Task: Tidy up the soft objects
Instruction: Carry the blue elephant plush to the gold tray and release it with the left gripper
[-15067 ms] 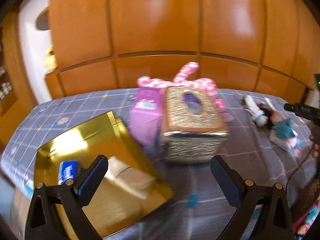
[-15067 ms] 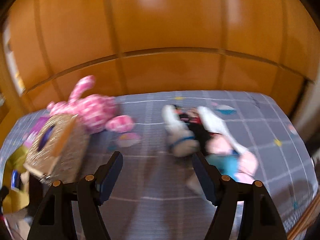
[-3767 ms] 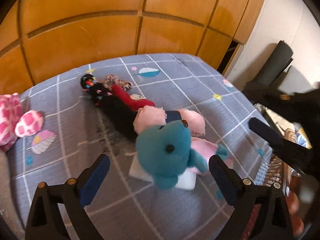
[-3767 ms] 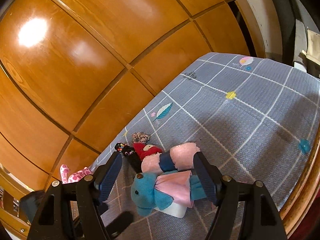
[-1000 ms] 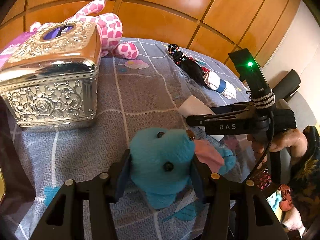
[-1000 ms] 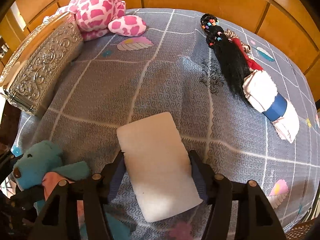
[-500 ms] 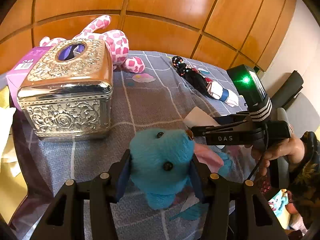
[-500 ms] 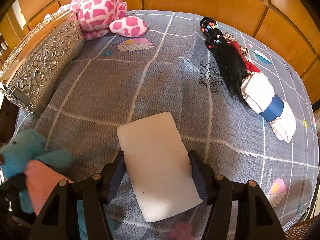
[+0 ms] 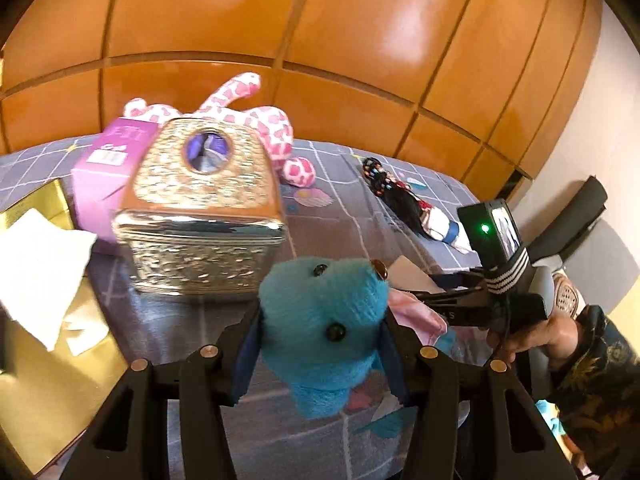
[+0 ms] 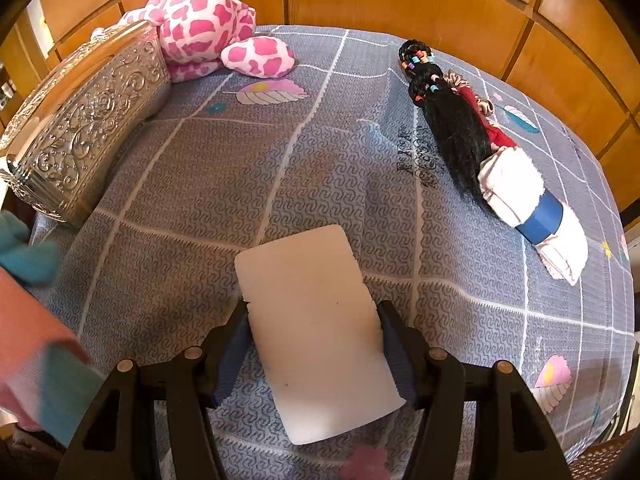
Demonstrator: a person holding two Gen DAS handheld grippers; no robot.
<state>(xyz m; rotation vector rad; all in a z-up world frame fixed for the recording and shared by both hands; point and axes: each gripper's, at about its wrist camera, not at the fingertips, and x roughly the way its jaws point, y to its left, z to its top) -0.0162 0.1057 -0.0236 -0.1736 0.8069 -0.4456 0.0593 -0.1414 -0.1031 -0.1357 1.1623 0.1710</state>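
Observation:
My left gripper (image 9: 320, 344) is shut on a teal plush toy (image 9: 324, 320) in a pink dress and holds it above the table, in front of the ornate silver box (image 9: 200, 216). My right gripper (image 10: 314, 336) is shut on a white foam pad (image 10: 316, 320) above the grey patterned cloth (image 10: 200, 184). A pink spotted plush (image 10: 208, 28) lies behind the silver box (image 10: 80, 120). A rag doll with long black hair (image 10: 480, 148) lies at the right. The teal plush shows blurred at the left edge of the right wrist view (image 10: 28, 260).
An open gold box (image 9: 48, 352) with white tissue paper (image 9: 36, 264) sits at the left. A purple carton (image 9: 108, 168) stands beside the silver box. The orange wood-panel wall (image 9: 320, 40) runs behind the table. The right gripper's handle and hand (image 9: 520, 312) are at the right.
My left gripper has carried the teal plush leftward toward the silver box and the gold box. The right gripper still holds the white pad in about the same place.

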